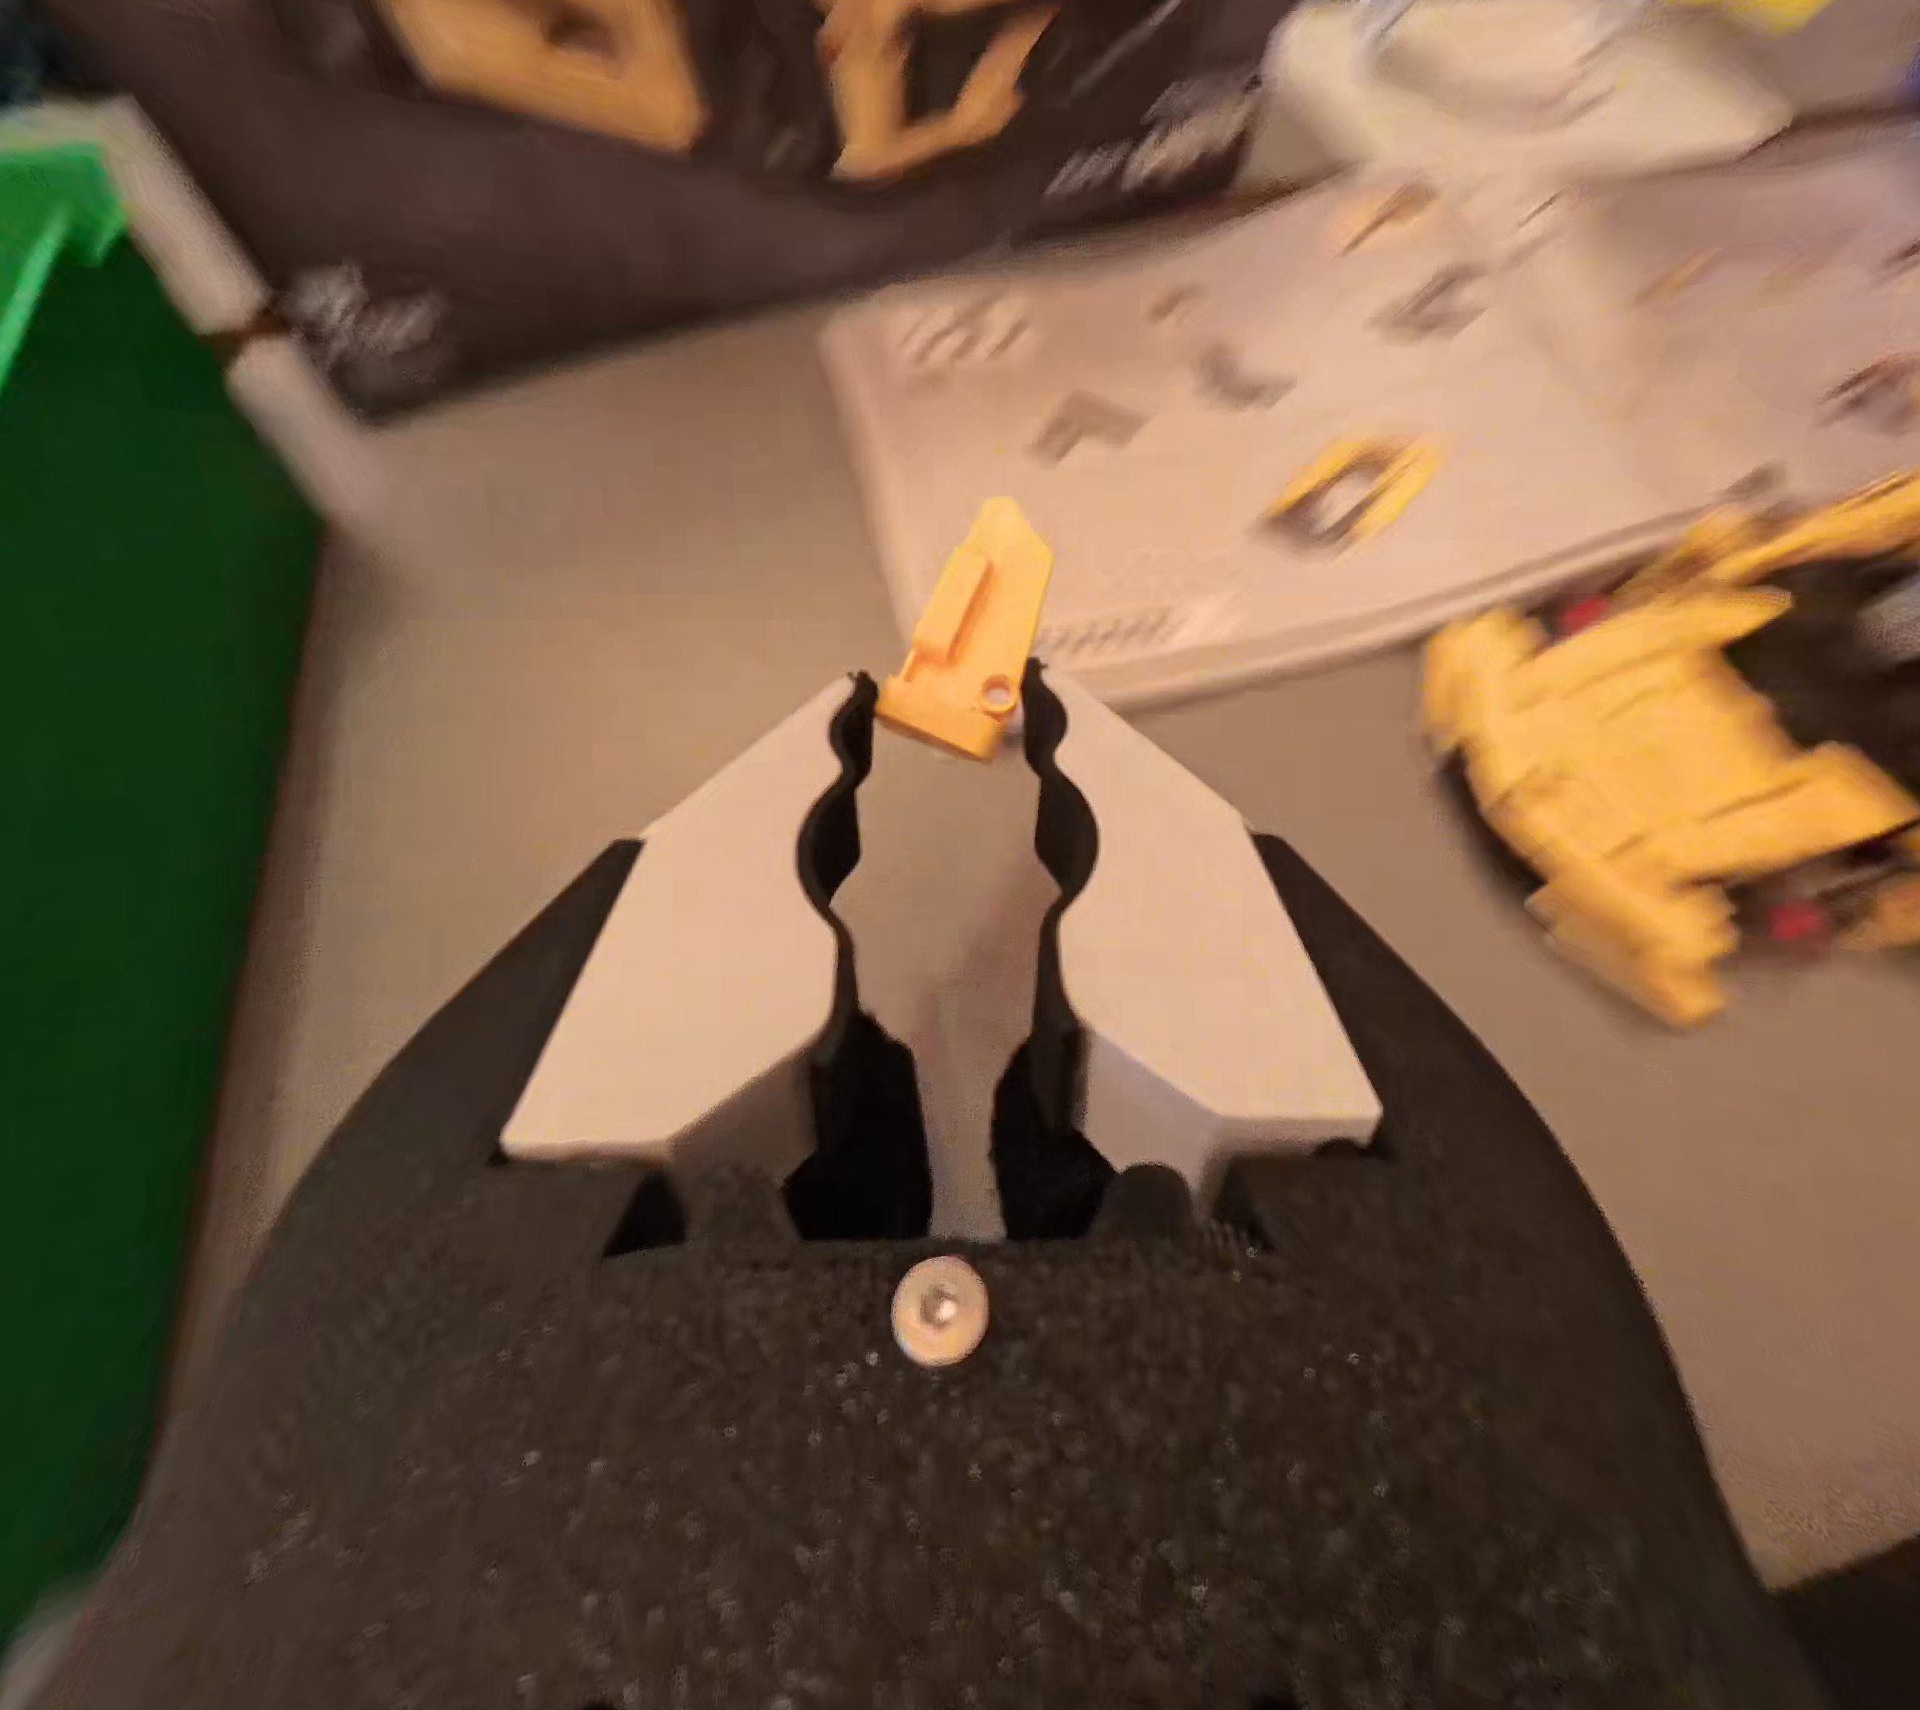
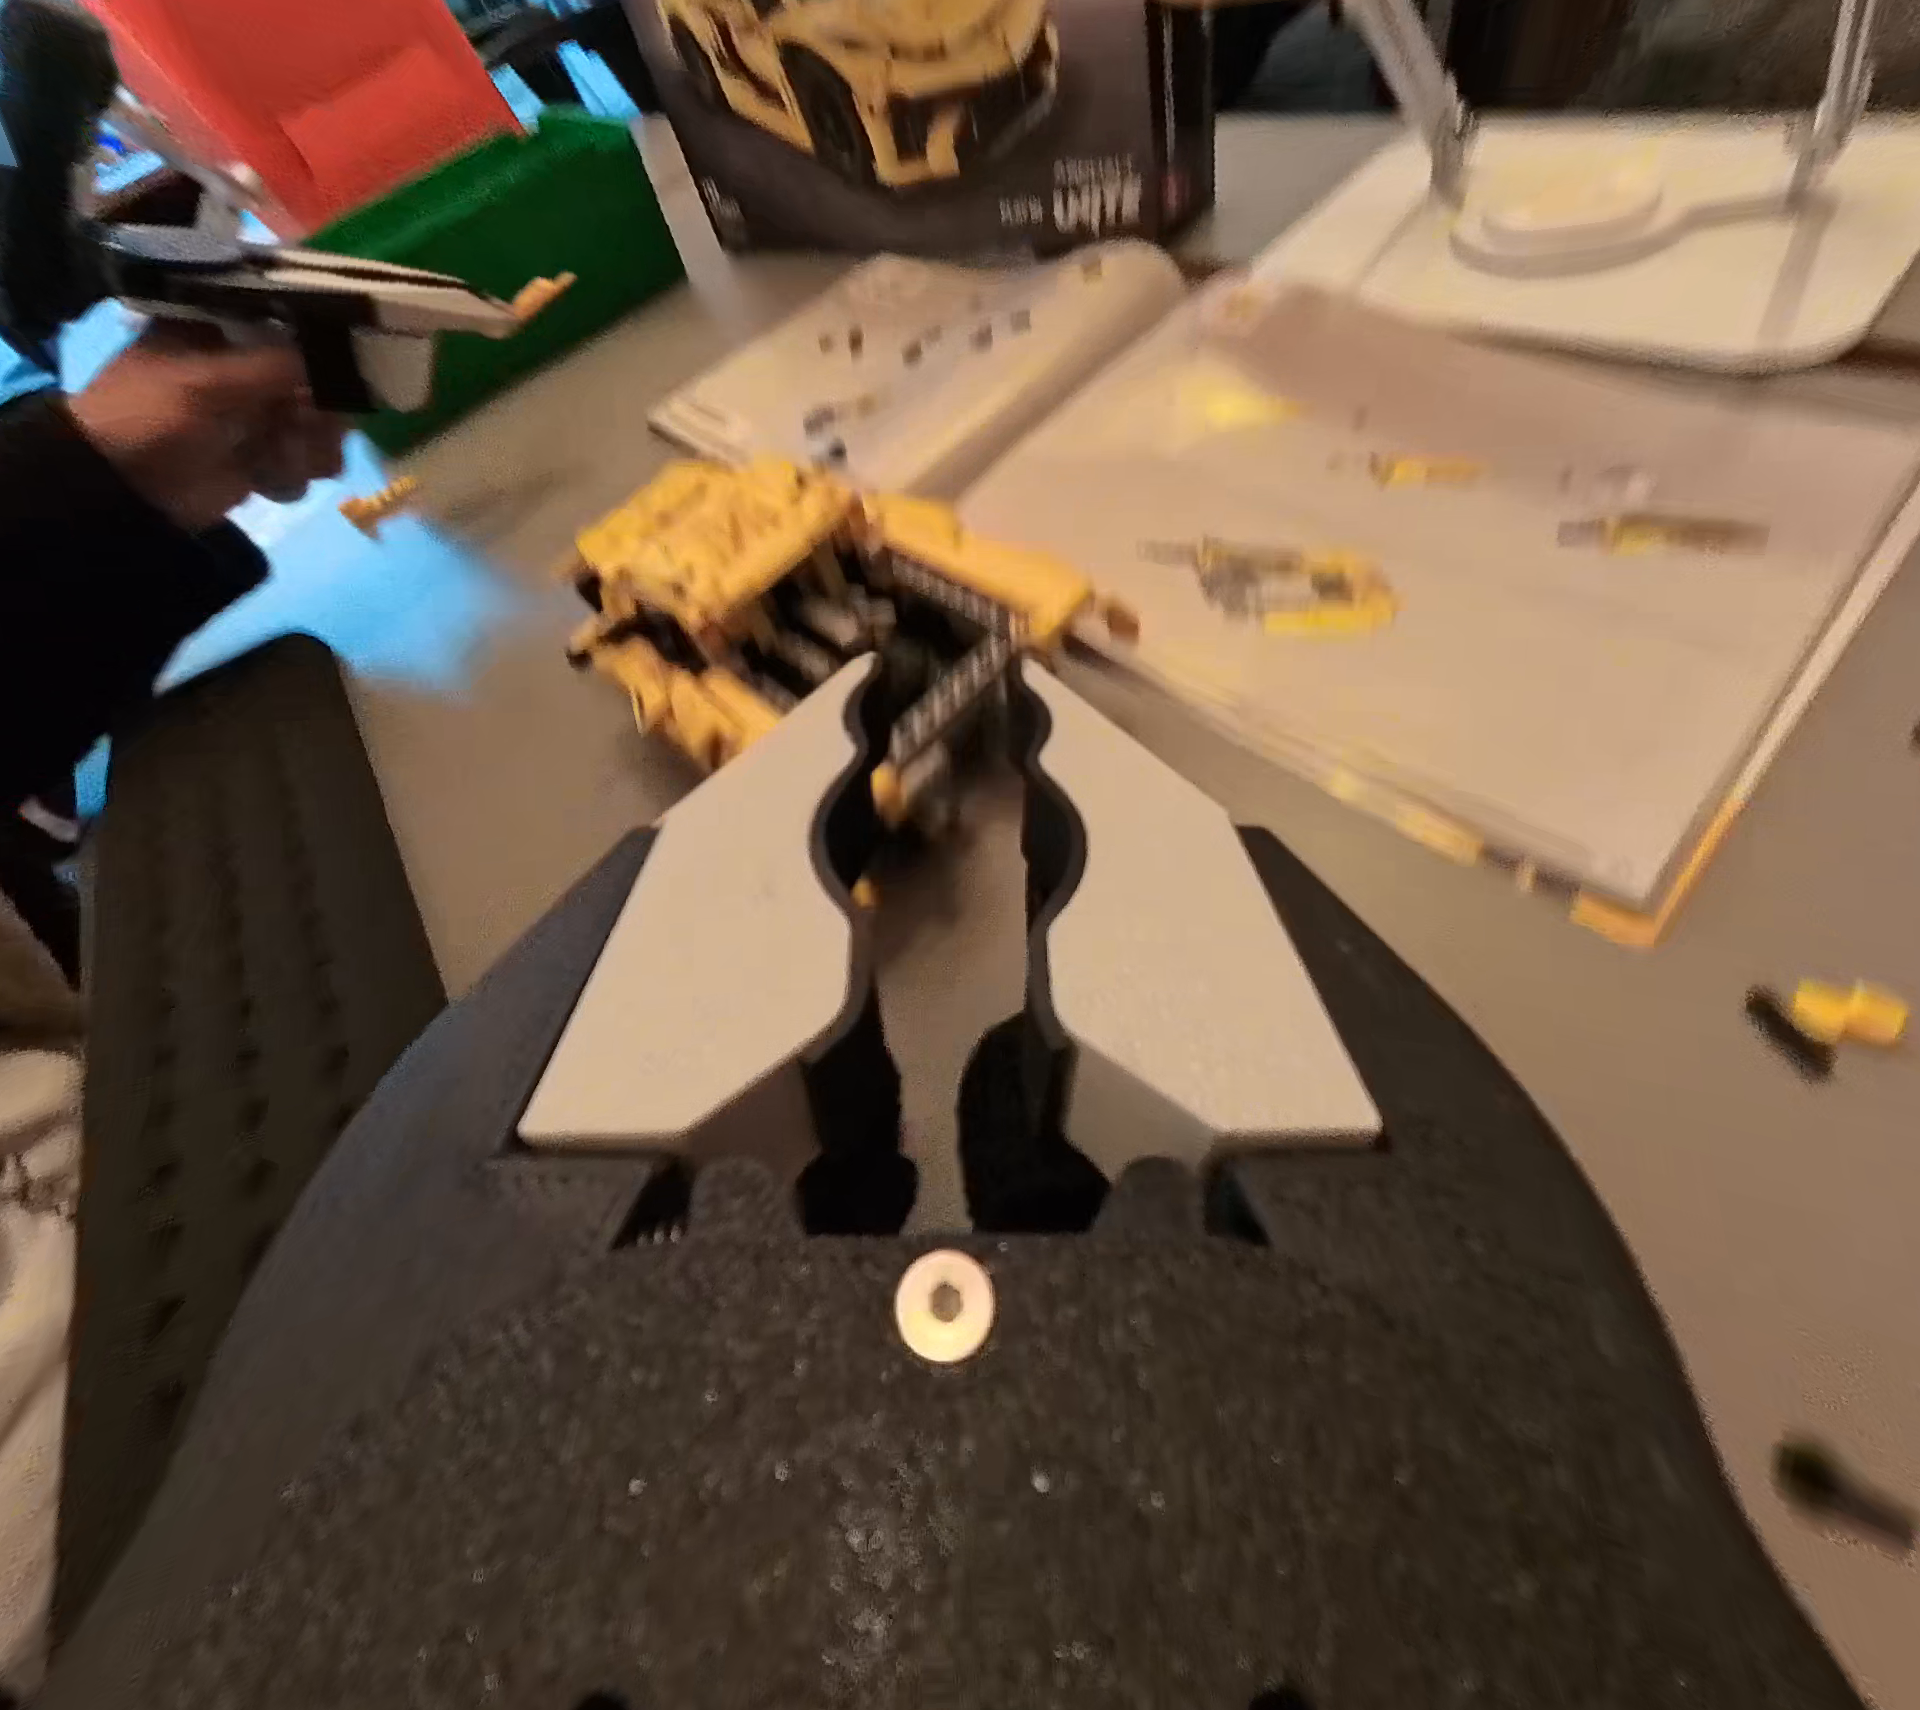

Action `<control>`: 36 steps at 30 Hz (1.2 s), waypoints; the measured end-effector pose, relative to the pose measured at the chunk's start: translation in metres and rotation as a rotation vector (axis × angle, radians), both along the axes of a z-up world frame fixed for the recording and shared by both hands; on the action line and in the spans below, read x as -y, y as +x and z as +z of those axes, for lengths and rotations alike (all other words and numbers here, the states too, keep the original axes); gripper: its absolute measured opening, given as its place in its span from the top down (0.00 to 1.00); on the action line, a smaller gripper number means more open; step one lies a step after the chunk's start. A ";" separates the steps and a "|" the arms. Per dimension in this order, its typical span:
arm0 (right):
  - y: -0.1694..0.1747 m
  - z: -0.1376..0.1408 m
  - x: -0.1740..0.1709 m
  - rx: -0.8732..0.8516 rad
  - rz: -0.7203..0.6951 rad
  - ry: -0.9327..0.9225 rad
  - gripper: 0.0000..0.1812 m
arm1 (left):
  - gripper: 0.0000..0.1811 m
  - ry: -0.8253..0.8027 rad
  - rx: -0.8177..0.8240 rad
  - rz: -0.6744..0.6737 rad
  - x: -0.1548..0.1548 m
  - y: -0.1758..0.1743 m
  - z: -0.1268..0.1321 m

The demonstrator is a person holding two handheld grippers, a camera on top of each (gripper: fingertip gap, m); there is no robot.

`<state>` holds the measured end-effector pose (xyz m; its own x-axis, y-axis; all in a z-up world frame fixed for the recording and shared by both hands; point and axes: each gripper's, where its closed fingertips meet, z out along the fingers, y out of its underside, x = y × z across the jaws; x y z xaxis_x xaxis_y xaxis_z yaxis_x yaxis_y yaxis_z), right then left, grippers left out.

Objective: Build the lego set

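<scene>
My left gripper [image 1: 945, 684] is shut on a small yellow lego piece [image 1: 987, 611], pinched at the fingertips and held above the grey table. The partly built yellow and black lego car [image 1: 1621, 787] lies to its right. In the right wrist view my right gripper [image 2: 945, 673] has its fingertips closed around a grey-black toothed strip at the near end of the car [image 2: 727, 580]. The left gripper [image 2: 520, 310] shows at far left, held by a hand, with the yellow piece at its tip.
An open instruction booklet [image 2: 1455, 621] lies right of the car. The set's box [image 2: 914, 50] stands behind, a green bin [image 2: 540, 226] at left, a white stand [image 2: 1610, 237] at back right. Loose yellow pieces [image 2: 1849, 1011] lie at right. A black chair back [image 2: 239, 881] is near left. My right fingertips sit around 45 cm from my left ones.
</scene>
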<state>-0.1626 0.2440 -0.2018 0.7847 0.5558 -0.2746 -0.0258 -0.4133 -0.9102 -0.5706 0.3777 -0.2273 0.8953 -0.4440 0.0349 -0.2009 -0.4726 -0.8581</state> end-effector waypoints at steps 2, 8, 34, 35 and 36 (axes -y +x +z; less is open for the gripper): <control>-0.003 0.029 -0.027 0.022 -0.007 0.031 0.88 | 0.85 0.071 0.107 -0.120 -0.019 0.062 0.039; -0.013 0.039 -0.095 0.010 0.100 -0.068 0.83 | 0.85 0.052 0.410 -0.439 -0.033 0.269 0.087; -0.055 0.030 -0.075 -0.609 0.323 -0.192 0.95 | 0.85 0.585 -0.082 -0.824 0.058 0.348 0.046; -0.055 0.031 -0.075 -0.619 0.326 -0.194 0.95 | 0.85 0.612 -0.094 -0.820 0.059 0.348 0.047; -0.055 0.032 -0.074 -0.626 0.330 -0.198 0.95 | 0.85 0.631 -0.100 -0.815 0.059 0.348 0.048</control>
<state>-0.2173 0.3183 -0.1698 0.2482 0.6292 -0.7366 -0.3622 -0.6449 -0.6730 -0.2230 0.3185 -0.1794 0.3005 -0.8286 -0.4723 -0.3421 0.3686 -0.8643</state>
